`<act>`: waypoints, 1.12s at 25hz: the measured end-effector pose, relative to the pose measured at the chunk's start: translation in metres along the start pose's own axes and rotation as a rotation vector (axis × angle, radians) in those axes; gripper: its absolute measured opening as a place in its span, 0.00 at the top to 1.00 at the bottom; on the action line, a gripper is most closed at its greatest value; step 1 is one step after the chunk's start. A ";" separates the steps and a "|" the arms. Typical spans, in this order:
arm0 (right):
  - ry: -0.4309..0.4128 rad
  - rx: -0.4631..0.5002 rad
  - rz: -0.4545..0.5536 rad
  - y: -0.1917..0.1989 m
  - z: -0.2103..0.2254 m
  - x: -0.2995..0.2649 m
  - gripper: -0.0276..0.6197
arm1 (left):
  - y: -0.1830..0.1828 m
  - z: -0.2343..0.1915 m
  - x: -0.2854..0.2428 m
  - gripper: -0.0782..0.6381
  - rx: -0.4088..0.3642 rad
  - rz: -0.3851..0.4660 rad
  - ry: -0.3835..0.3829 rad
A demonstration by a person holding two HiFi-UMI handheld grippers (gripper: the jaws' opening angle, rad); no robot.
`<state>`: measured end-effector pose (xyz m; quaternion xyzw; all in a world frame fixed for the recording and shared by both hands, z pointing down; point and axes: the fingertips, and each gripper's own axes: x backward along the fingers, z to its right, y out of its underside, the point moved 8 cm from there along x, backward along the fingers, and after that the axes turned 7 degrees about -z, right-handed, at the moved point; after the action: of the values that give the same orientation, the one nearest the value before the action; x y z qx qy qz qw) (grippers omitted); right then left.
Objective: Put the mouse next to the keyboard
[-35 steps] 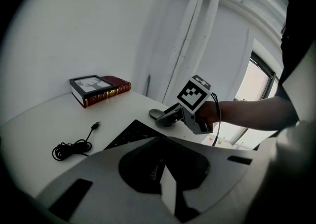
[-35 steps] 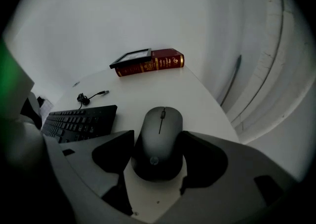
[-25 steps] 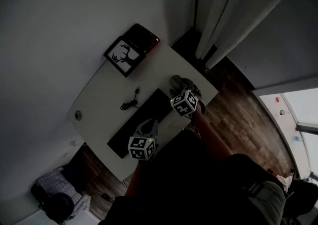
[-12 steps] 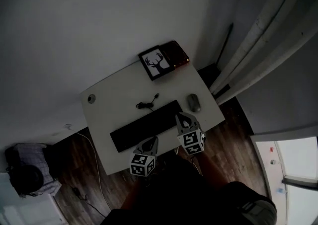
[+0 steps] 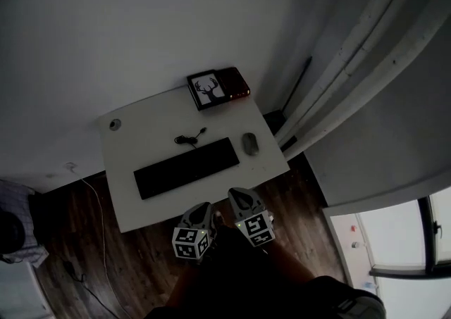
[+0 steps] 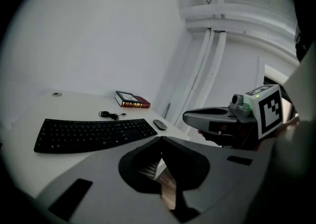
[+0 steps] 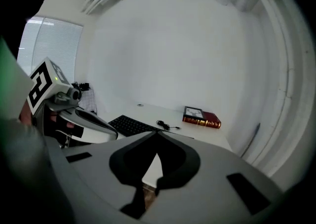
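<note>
On the worktop [image 5: 123, 148] one mouse [image 5: 249, 144] lies just right of the one keyboard [image 5: 187, 167], one cable [image 5: 187, 140] and one book [image 5: 238, 82] beyond them, while the left gripper [image 5: 204, 207] and right gripper [image 5: 236, 195] hang off its near edge, both jaws closed, empty.

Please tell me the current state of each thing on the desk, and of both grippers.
mouse: lying on the desk, right of the keyboard, apart from it, not held.
keyboard: flat on the desk.
cable: loosely coiled behind the keyboard.
book: closed, with a framed picture on it.
left gripper: shut, empty.
right gripper: shut, empty.
</note>
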<state>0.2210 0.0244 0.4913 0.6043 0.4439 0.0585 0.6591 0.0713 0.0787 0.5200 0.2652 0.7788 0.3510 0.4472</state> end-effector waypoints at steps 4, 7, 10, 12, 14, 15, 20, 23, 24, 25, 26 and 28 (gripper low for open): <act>0.006 -0.047 0.004 0.015 0.002 0.028 0.93 | 0.008 0.034 0.000 0.89 -0.039 -0.003 0.040; 0.001 -0.045 0.030 0.019 0.005 0.037 0.93 | 0.002 0.047 -0.002 0.89 -0.079 0.008 0.028; -0.009 -0.021 0.051 0.019 0.014 0.050 0.93 | -0.011 0.059 -0.008 0.89 -0.097 0.034 0.002; -0.011 -0.011 0.067 0.021 0.029 0.063 0.93 | -0.018 0.072 -0.018 0.89 -0.091 0.058 -0.010; -0.009 -0.031 0.083 0.027 0.049 0.081 0.93 | -0.020 0.091 -0.029 0.89 -0.077 0.080 -0.011; -0.006 -0.045 0.091 0.031 0.058 0.090 0.93 | -0.020 0.102 -0.033 0.89 -0.075 0.087 -0.007; 0.024 -0.033 0.105 0.046 0.089 0.125 0.93 | -0.017 0.160 -0.053 0.89 -0.119 0.078 0.045; 0.022 -0.020 0.098 0.056 0.098 0.135 0.93 | -0.014 0.183 -0.065 0.89 -0.138 0.067 0.063; 0.023 -0.019 0.099 0.059 0.100 0.139 0.93 | -0.013 0.189 -0.067 0.89 -0.146 0.063 0.066; 0.025 -0.018 0.101 0.061 0.102 0.142 0.93 | -0.013 0.193 -0.069 0.89 -0.154 0.059 0.067; 0.029 -0.016 0.104 0.062 0.105 0.145 0.93 | -0.014 0.196 -0.071 0.89 -0.161 0.056 0.069; 0.039 -0.014 0.110 0.065 0.111 0.150 0.93 | -0.014 0.203 -0.074 0.89 -0.170 0.051 0.073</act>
<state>0.4137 0.0505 0.4550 0.6219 0.4222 0.1097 0.6503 0.2831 0.0788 0.4753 0.2330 0.7551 0.4363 0.4303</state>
